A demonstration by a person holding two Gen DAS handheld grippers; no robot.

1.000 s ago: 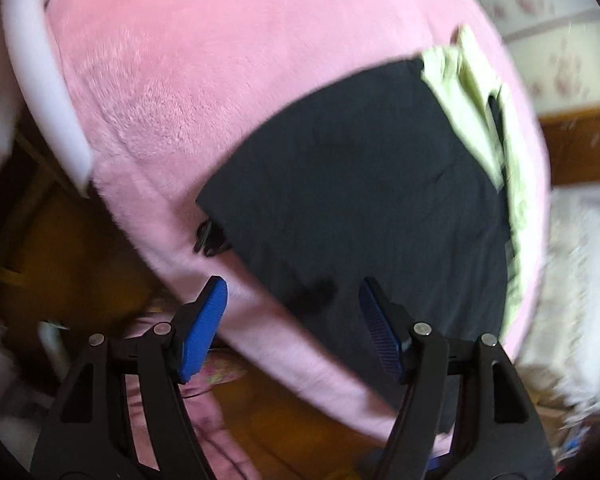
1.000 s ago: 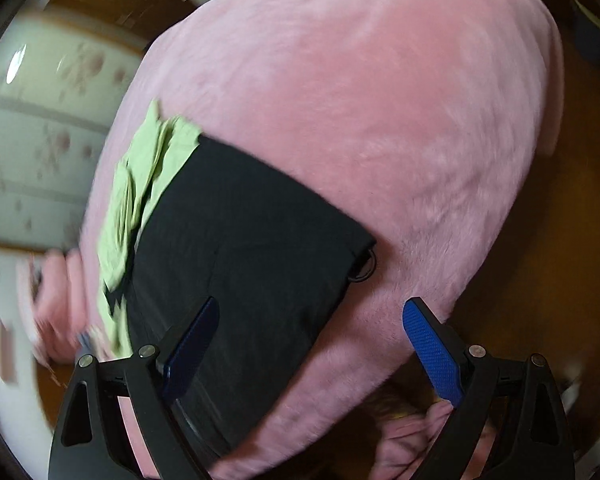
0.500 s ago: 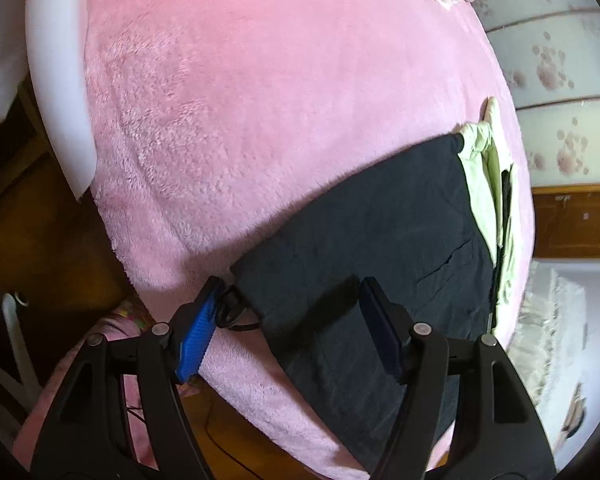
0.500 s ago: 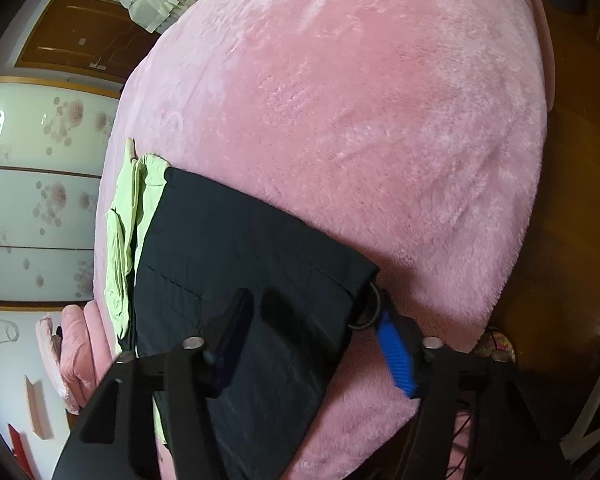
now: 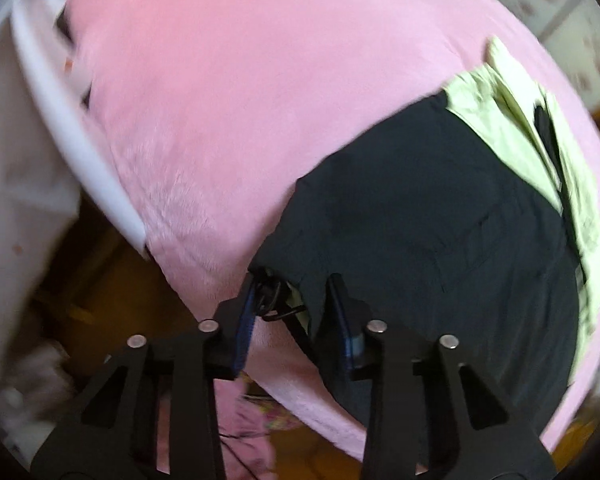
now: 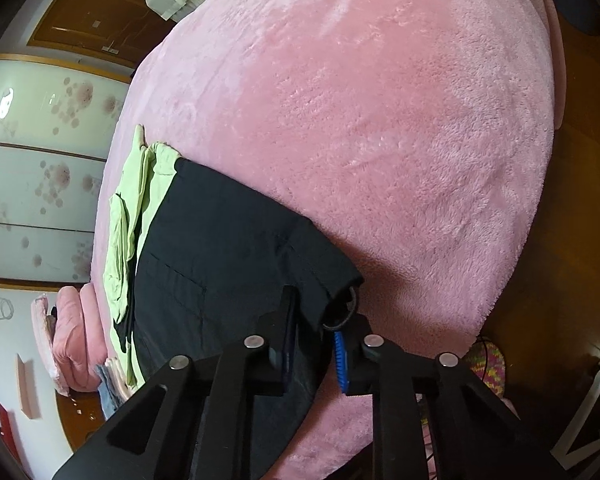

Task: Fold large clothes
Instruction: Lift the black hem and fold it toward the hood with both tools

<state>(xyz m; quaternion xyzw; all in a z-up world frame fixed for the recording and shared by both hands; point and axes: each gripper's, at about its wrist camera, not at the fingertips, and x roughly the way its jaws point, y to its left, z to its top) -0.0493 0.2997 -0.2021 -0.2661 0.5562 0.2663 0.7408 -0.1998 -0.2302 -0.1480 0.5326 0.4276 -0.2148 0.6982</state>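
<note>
Both tools pinch the near corners of the black garment on the pink bed

A large black woven-fabric garment (image 6: 220, 248) lies flat on the fluffy pink plush bed cover (image 6: 380, 120), its near edge at the bed's near side, its length running away to a pale green folded cloth (image 6: 128, 216) at the far end. The left tool (image 5: 292, 304) has narrowed its fingers around the near-left corner, by a black cord loop (image 5: 272, 300). The right tool (image 6: 312, 332) is pressed together on the near-right corner. With the length running straight away from both tools, the likely fold carries this near edge toward the far green end.
</note>
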